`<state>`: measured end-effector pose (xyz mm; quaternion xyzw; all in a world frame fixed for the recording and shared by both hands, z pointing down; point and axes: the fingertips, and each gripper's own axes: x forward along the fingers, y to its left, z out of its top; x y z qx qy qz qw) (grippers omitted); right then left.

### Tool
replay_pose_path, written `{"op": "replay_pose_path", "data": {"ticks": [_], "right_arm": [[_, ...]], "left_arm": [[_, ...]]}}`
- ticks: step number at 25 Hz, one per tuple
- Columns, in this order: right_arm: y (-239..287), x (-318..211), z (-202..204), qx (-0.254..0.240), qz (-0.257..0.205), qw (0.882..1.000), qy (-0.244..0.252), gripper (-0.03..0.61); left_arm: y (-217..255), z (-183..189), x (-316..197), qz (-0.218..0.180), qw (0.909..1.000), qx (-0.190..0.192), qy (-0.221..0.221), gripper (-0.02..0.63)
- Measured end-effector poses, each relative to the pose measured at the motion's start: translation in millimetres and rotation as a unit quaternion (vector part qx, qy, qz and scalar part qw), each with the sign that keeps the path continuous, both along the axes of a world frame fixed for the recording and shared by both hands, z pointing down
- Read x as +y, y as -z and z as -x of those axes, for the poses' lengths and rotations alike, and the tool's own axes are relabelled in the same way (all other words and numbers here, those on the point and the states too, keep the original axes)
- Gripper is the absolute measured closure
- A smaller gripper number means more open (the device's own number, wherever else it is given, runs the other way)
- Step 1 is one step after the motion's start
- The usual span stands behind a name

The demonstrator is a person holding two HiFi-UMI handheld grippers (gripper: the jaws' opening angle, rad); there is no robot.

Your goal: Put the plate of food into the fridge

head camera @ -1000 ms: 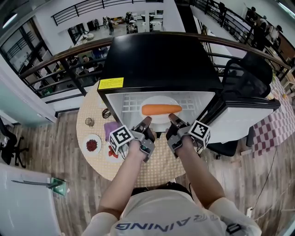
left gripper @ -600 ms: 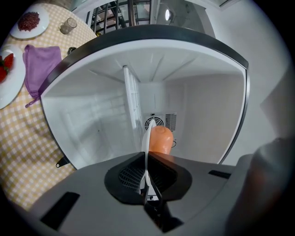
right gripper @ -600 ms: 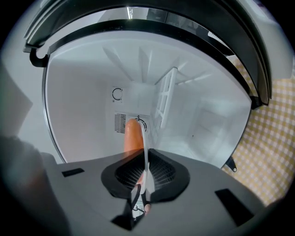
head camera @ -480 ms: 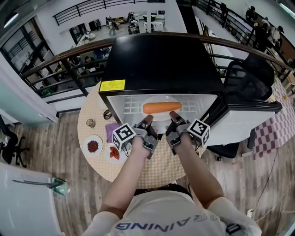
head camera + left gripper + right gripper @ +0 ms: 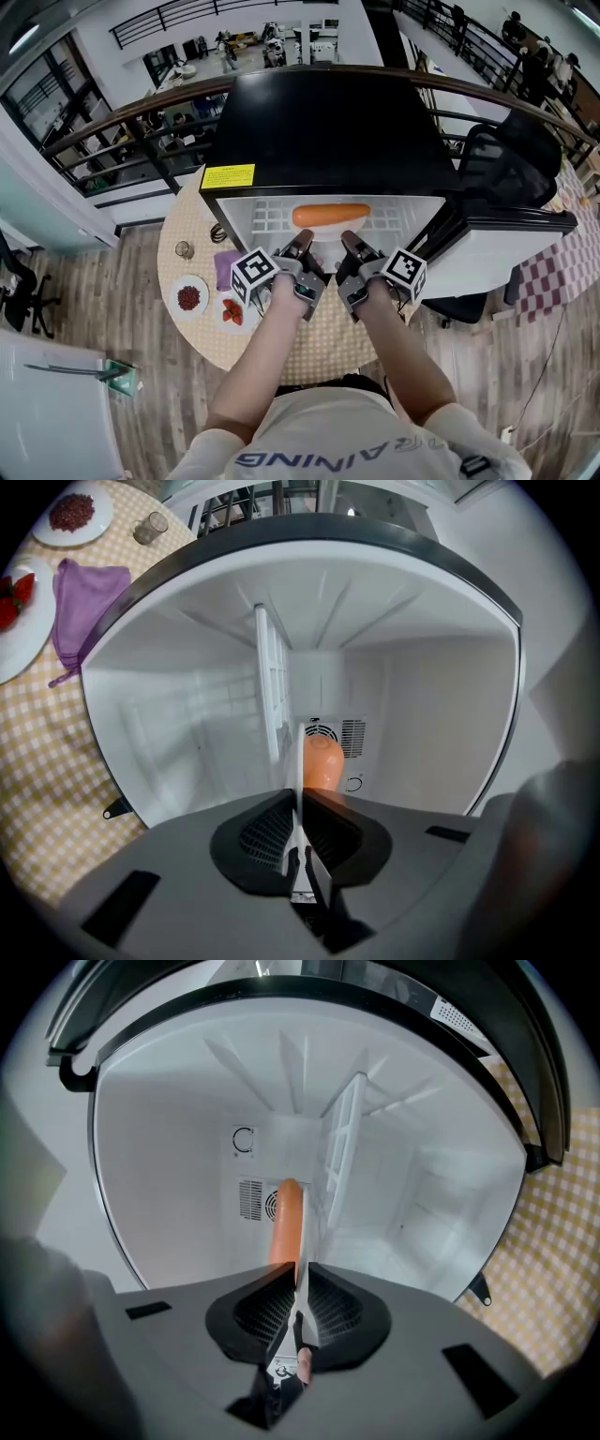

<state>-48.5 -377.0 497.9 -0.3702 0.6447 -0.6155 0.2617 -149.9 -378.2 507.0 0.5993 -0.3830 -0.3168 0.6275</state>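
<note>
A white plate [image 5: 323, 232] carrying one orange carrot [image 5: 330, 215] lies half inside the open fridge [image 5: 328, 122], above its white wire shelf [image 5: 265, 218]. My left gripper [image 5: 302, 247] is shut on the plate's near-left rim, and my right gripper [image 5: 348, 244] is shut on its near-right rim. In the left gripper view the plate [image 5: 298, 785] shows edge-on between the jaws, with the carrot [image 5: 322, 761] beyond it. The right gripper view shows the same thin plate edge [image 5: 302, 1274] and the carrot [image 5: 286, 1227] pointing at the fridge's back wall.
The fridge door [image 5: 497, 248] hangs open to the right. The fridge stands on a round checked table [image 5: 319, 342], which also holds a purple cloth [image 5: 225, 264], a small jar [image 5: 184, 249], a plate of red berries [image 5: 189, 296] and a plate of strawberries [image 5: 231, 311]. A black chair [image 5: 506, 150] is at right.
Both grippers have pushed the plate with the carrot a little deeper into the fridge. Their grip on the rim is unchanged.
</note>
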Motion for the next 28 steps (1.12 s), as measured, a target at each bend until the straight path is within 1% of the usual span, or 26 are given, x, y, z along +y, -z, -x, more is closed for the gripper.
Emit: {"op": "replay_pose_path", "data": {"ticks": [3, 8, 14, 18, 23, 28], "right_arm": [[0.7, -1.8, 2.5, 0.006, -0.003, 1.000, 0.001, 0.538], [-3.6, -10.1, -4.5, -0.012, 0.014, 1.000, -0.019, 0.540], [-4.1, -16.4, -6.2, -0.022, 0.019, 0.999, -0.044, 0.543], [-3.6, -15.1, -5.9, -0.019, 0.017, 0.999, -0.044, 0.545], [2.0, -27.4, 0.5, -0.013, 0.017, 0.999, -0.043, 0.543], [2.9, -27.5, 4.2, -0.007, 0.021, 0.999, -0.037, 0.543]], "left_arm": [[0.6, -0.5, -2.3, 0.000, 1.0000, 0.004, 0.002, 0.576], [-0.7, -6.2, -6.2, 0.004, 1.0000, 0.005, 0.001, 0.575], [2.0, -7.9, -1.4, -0.012, 0.9998, 0.010, -0.010, 0.577], [1.5, -8.1, 3.4, -0.012, 0.9999, 0.007, -0.006, 0.580], [6.5, -2.3, -6.1, -0.013, 0.9998, 0.014, 0.008, 0.583], [5.9, 1.7, -10.3, -0.008, 0.9997, 0.015, 0.016, 0.583]]}}
